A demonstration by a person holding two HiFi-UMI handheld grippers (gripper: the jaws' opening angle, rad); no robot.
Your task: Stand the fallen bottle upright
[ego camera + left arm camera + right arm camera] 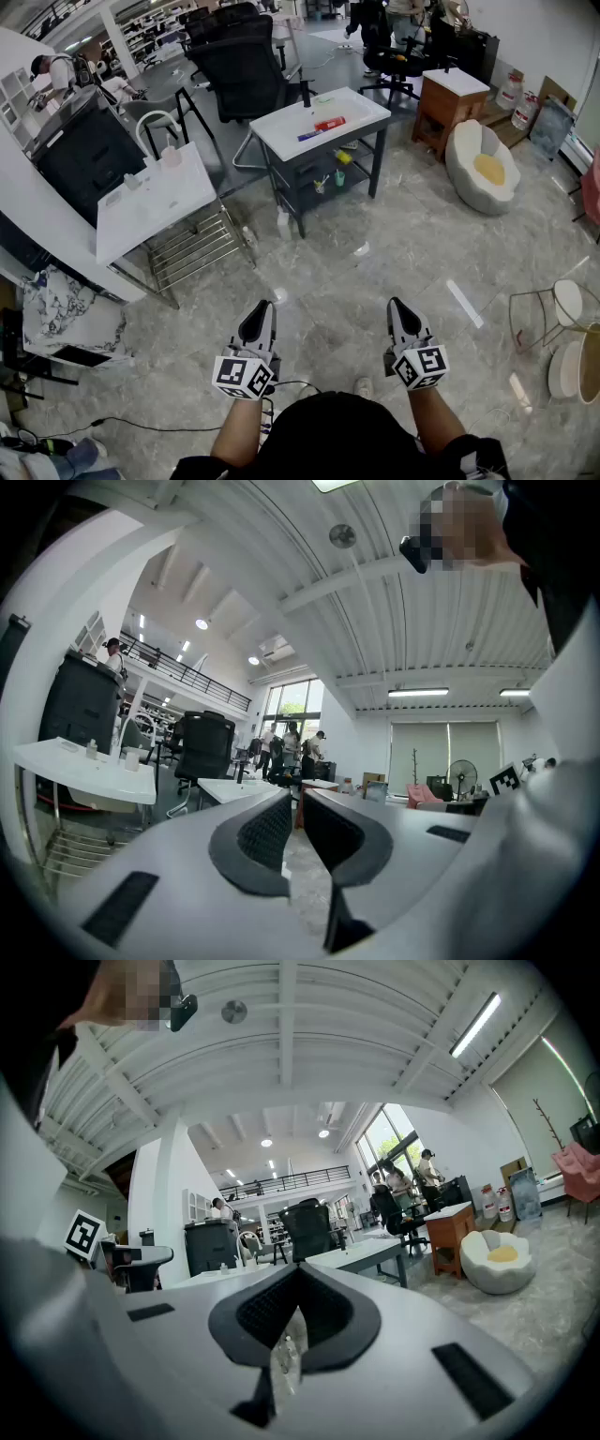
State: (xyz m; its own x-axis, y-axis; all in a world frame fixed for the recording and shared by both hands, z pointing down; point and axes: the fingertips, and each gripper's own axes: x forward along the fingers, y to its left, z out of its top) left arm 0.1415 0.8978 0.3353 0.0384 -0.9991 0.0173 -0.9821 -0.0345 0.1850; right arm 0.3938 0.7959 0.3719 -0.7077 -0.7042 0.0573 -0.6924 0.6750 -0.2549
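Square markers point(421, 366) cover both hand-held grippers' point(261, 311) point(400, 309) cubes point(246, 377).

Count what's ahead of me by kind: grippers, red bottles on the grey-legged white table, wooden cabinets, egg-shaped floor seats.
Grey two-jaw grippers: 2 (left gripper, right gripper)
Red bottles lying on the white-topped table: 1
Brown wooden cabinets: 1
White egg-shaped seats with yellow cushion: 1
Total: 5

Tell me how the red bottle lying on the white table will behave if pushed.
The red bottle lies on its side, so it would probably roll if pushed sideways. It looks small and slim, so likely light and apt to tip once upright. The table top looks smooth, so it may slide.
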